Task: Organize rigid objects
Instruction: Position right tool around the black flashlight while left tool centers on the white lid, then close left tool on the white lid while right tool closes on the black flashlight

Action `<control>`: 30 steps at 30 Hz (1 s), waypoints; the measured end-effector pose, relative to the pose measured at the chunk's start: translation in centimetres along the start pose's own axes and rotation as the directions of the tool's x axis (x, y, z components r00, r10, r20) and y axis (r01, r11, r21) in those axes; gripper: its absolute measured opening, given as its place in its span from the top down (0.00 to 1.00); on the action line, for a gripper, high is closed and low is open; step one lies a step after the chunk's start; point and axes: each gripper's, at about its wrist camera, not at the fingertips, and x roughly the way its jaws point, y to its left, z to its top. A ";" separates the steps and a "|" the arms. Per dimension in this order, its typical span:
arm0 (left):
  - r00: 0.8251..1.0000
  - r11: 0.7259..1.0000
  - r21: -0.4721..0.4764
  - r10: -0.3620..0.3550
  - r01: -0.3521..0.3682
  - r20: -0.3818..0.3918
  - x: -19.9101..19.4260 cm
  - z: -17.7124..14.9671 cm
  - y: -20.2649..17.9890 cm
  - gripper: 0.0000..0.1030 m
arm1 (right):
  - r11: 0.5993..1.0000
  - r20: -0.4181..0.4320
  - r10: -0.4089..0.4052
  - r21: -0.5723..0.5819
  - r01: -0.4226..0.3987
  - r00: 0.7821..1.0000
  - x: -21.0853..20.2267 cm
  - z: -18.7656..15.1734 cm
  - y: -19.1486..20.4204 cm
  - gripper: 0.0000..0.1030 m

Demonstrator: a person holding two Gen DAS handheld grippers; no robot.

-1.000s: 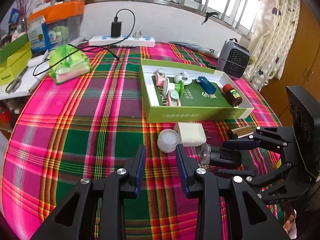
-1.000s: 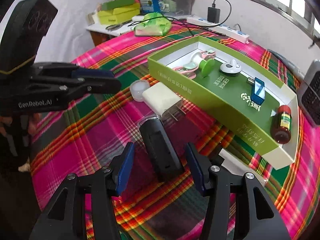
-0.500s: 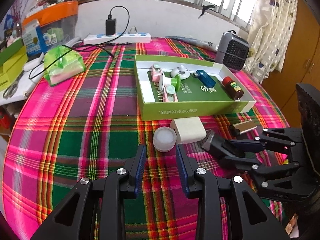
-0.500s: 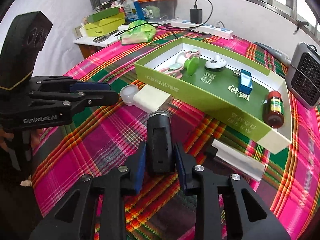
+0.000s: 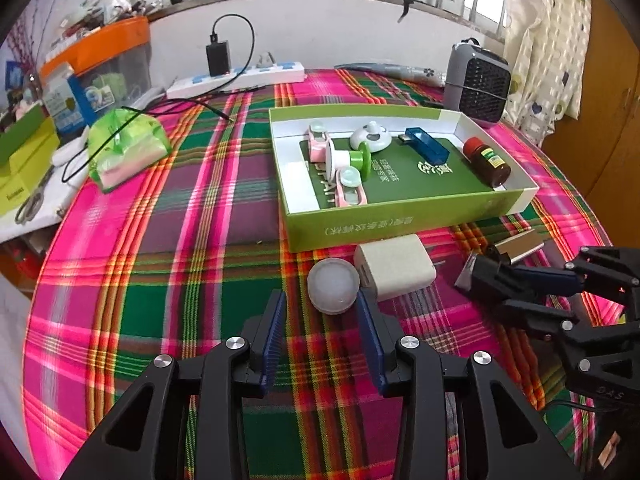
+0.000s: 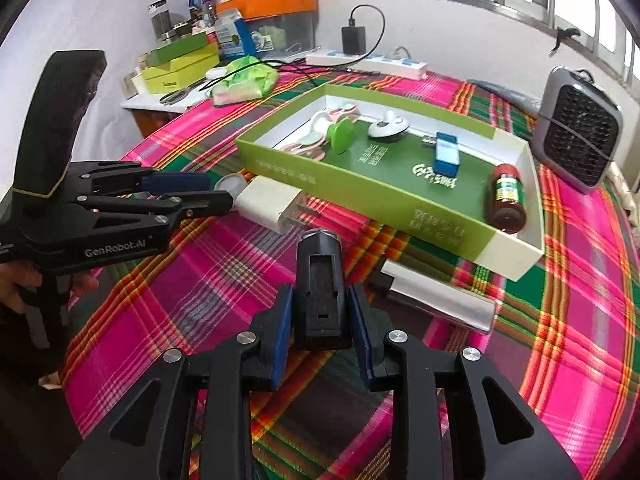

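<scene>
A black rectangular device (image 6: 320,288) is clamped between the pads of the right gripper (image 6: 320,320) above the plaid tablecloth (image 6: 208,280), while a round white cap (image 5: 334,286) is seen just ahead of the opening, empty left gripper (image 5: 322,320), whose body is marked "GenRobot.AI".

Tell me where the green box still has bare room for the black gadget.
Inside the green box, the floor between the blue stick and the pink cases is bare. Its left end is crowded; the brown bottle fills the right.
</scene>
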 end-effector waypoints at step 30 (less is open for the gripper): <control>0.999 0.999 -0.023 0.044 -0.044 -0.001 1.5 0.8 -0.3 0.66 | 0.989 0.097 -0.135 -0.046 0.140 0.986 -2.7 -0.2 1.4 0.72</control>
